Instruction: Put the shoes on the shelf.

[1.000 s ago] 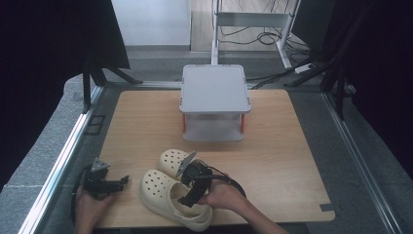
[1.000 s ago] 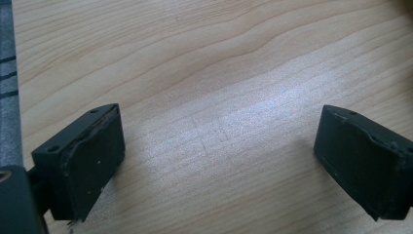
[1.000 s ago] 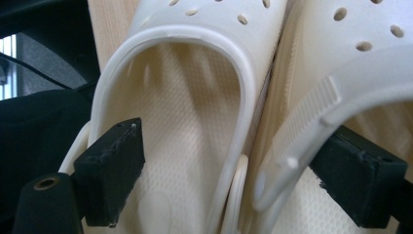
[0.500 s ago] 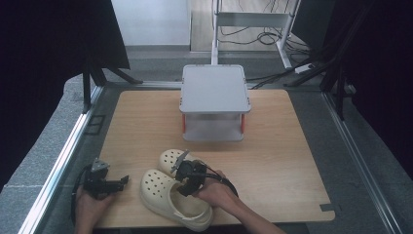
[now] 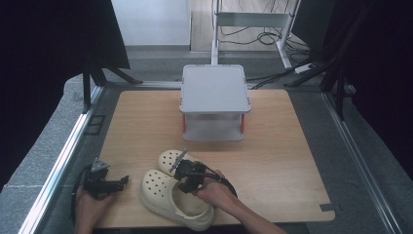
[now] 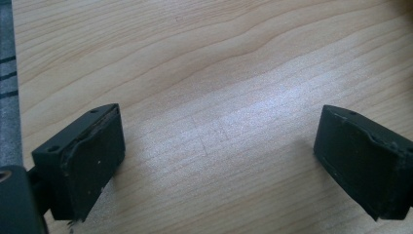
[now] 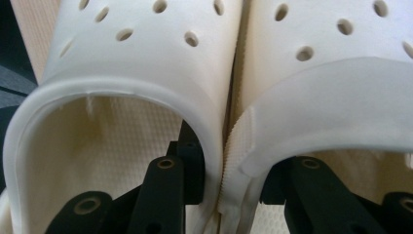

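Right gripper view: your right gripper [image 7: 226, 192] has just closed one jaw into each cream clog [image 7: 131, 68], pinching their adjoining walls at lower centre. Thin hold; either could slip. Left gripper [image 6: 216, 161] stands wide, empty.

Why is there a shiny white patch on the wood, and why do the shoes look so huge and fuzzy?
In the left gripper view, lamp glare whitens the pale wooden tabletop between the open black jaws. In the right gripper view, the two cream perforated foam clogs sit so close that their edges go soft and the jaws are dim. In the high view, the surroundings are dark, the table evenly lit.
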`<state>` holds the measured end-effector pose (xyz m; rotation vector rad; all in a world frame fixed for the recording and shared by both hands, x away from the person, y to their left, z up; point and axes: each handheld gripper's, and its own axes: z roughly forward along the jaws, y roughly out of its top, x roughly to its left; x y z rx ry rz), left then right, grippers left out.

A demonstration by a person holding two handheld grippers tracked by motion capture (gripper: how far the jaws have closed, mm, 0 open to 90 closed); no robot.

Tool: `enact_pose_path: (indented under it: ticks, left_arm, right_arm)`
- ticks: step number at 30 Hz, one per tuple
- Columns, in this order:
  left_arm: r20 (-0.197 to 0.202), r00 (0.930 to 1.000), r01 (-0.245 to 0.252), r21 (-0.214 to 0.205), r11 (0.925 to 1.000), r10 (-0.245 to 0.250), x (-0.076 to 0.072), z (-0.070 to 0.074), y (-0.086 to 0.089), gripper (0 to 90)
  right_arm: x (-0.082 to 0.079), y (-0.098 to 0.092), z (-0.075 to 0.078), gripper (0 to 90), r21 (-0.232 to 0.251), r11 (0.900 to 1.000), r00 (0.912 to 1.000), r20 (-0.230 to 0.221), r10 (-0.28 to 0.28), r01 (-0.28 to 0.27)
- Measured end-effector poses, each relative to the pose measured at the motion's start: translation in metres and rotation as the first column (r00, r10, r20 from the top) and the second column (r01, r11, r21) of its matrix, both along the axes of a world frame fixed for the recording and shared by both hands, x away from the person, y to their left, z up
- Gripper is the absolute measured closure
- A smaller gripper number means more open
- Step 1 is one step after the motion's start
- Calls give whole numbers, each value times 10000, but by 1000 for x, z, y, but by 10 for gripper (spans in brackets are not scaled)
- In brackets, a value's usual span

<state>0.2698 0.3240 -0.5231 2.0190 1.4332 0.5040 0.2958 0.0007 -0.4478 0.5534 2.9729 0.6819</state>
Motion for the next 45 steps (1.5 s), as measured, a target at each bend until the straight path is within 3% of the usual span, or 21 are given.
enact_pose_path:
  ticks: [6, 9, 18, 33, 45]
  left_arm:
    - [-24, 10000, 13, 6, 10000, -13, 0, 0, 0, 47]
    - [-11, 10000, 8, 3, 10000, -8, 0, 0, 0, 47]
    - [-19, 10000, 17, -5, 10000, -17, 0, 0, 0, 47]
    - [-19, 10000, 22, 4, 10000, -22, 0, 0, 0, 47]
    - [-2, 10000, -11, -38, 10000, 11, 0, 0, 0, 47]
  right_arm:
    - [0, -7, 6, 704, 15, 10000, 10000, -18, 50, -50]
    - [1, -12, 11, 707, 214, 9998, 9996, -281, 26, -20]
    - [5, -27, 27, 709, 541, 9983, 9988, -466, -177, 203]
    - [14, -53, 67, 709, 676, 9956, 9975, -336, -620, 642]
    - [19, -70, 111, 710, 805, 9901, 9930, -359, -1126, 1152]
